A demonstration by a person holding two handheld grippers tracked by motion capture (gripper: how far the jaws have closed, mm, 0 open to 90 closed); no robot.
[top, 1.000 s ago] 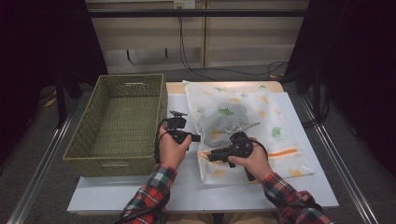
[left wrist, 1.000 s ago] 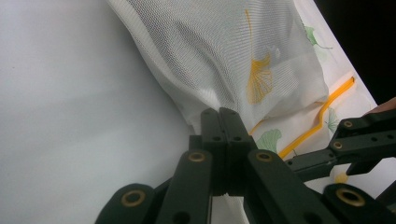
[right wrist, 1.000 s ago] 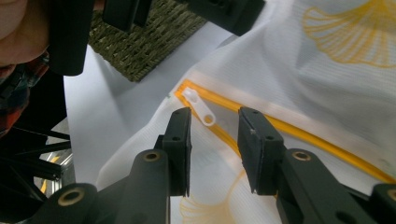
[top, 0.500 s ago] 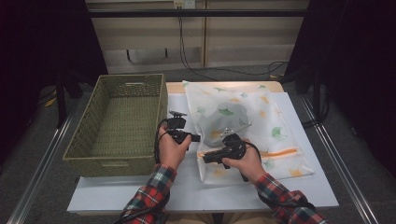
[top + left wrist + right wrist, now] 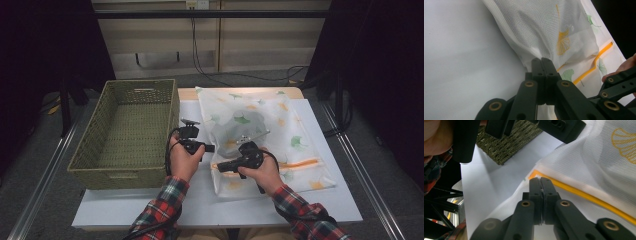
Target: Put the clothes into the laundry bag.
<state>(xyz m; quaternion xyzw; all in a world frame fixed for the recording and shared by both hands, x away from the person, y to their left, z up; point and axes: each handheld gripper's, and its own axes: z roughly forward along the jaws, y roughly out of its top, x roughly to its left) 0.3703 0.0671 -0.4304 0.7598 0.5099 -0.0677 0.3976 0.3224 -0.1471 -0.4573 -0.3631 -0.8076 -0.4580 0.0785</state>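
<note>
High view: at the left of the white surface stands a woven basket, its inside bare. Just right of it the left tool points toward a white mesh bag printed with green and yellow leaves, which lies flat across the middle of the surface, its near part crossed by an orange zipper. A darker shape shows dimly through the mesh near the bag's centre. The right tool points leftward at the bag's near left corner, close beside the left tool.

Left gripper view: the left tool has its jaws pressed together on a pinch of the bag's left edge, the mesh bunching up from the grip.

Right gripper view: the right tool has just been closing, and its jaws now meet on the mesh right at the end of the orange zipper, with the basket beyond. A plaid sleeve covers each forearm.
</note>
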